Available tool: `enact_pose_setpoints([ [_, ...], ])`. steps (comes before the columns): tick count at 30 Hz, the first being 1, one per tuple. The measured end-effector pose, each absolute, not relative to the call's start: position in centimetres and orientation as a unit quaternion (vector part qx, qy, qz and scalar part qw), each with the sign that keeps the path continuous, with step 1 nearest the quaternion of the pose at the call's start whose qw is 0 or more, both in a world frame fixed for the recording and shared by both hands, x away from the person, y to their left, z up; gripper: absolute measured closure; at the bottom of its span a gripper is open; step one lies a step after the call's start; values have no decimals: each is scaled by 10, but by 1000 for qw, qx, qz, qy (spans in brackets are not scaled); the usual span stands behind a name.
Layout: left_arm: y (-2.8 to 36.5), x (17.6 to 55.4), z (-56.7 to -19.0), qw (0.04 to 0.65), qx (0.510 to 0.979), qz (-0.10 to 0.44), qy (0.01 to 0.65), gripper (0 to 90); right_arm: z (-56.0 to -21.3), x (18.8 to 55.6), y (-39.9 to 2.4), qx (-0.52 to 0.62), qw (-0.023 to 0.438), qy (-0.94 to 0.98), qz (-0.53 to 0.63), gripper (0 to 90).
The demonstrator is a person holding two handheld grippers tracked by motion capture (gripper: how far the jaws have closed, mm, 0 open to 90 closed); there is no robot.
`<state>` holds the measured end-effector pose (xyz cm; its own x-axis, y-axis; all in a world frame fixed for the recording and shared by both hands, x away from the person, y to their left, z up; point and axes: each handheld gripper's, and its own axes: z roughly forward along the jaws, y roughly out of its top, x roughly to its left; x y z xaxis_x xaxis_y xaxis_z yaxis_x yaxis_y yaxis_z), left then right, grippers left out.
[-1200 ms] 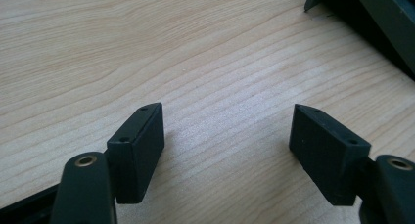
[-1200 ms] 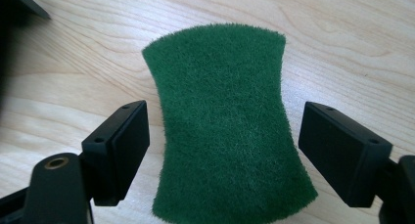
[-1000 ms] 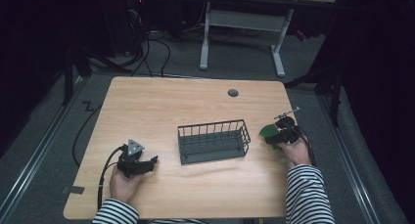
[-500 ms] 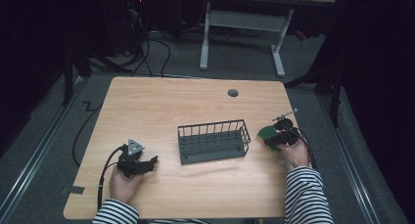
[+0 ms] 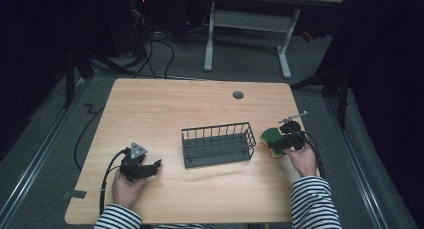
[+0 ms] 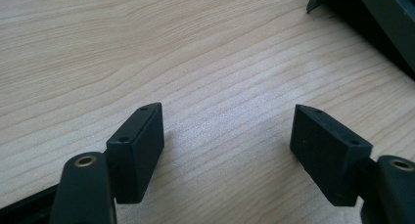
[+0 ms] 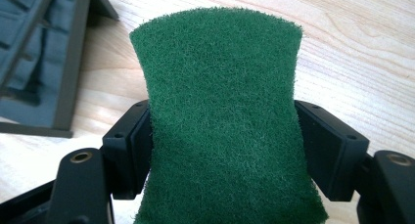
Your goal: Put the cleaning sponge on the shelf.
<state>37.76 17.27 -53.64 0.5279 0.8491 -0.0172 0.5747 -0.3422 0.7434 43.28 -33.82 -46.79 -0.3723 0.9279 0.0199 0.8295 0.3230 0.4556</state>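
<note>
A dark wire basket (image 5: 217,144) stands in the middle of the wooden table (image 5: 165,104). Just right of it, my right gripper (image 5: 274,143) is shut on a green and yellow sponge (image 5: 271,137), held slightly above the tabletop. In the right gripper view the sponge's green scouring face (image 7: 225,116) is squeezed between both jaws, with the basket (image 7: 44,62) at upper left. My left gripper (image 5: 150,167) rests near the front left of the table, open. Its jaws stand wide apart over bare wood in the left gripper view (image 6: 227,150), with a basket corner (image 6: 367,23) at upper right.
A round cable hole (image 5: 238,95) sits in the table's far side. A cable (image 5: 107,181) trails from the left gripper off the front edge. Beyond the table stands another desk's white frame (image 5: 245,34) on a dark floor.
The right gripper with the sponge has shifted slightly toward the basket. The left gripper has stayed in place.
</note>
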Motion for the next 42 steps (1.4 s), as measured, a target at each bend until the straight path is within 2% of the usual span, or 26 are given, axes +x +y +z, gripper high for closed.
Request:
enact_pose_setpoints([
  [4, 172, 377, -536, 359, 798, 191, 446, 290, -464, 428, -338, 561, 105, 795, 204, 285],
  [18, 173, 377, -536, 360, 797, 190, 446, 292, -441, 410, -342, 565, 91, 782, 246, 286],
  [23, 172, 377, -536, 360, 797, 190, 446, 292, -430, 402, -348, 564, 99, 776, 264, 287],
  [33, 172, 377, -536, 361, 797, 190, 446, 296, -400, 387, -332, 533, 155, 781, 286, 288],
  [42, 172, 377, -536, 361, 797, 190, 446, 295, -378, 389, -302, 502, 146, 796, 307, 289],
])
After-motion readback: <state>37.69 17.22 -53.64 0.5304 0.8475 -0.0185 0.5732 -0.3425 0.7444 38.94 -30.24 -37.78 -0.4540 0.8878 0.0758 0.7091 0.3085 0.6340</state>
